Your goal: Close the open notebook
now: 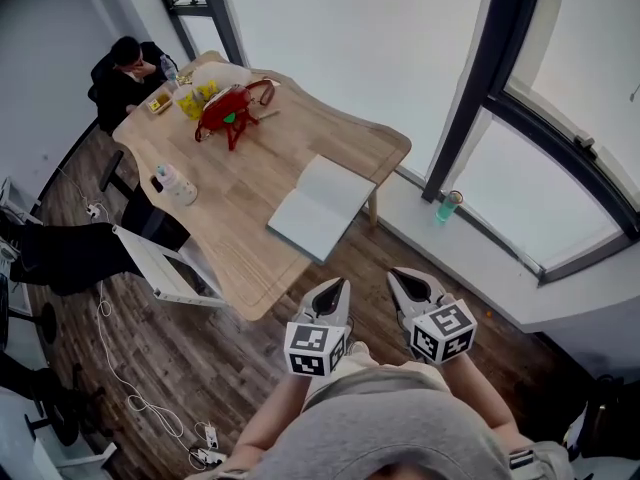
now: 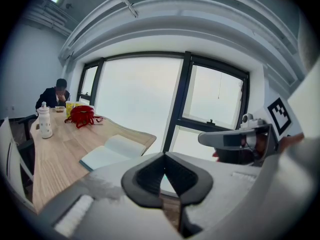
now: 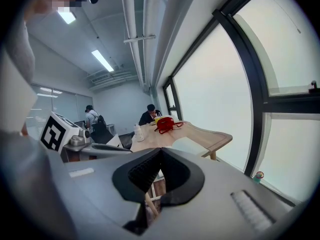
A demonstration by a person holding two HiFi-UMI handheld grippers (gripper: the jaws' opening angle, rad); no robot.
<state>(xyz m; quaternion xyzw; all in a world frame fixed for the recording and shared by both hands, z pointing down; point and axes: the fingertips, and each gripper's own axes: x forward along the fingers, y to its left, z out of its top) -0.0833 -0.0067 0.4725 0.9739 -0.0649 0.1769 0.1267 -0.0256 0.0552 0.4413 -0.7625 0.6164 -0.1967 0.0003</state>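
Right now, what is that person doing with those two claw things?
A person holds the left gripper and right gripper close to the body, both shut and empty, short of the wooden table. The notebook lies open near the table's edge, untouched. Closing it has not begun.

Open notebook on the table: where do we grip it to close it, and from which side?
Likely the notebook half nearest the person, by its outer edge, coming from that side of the table. It lies flat and open with that edge close to the table's rim, free to fold over.
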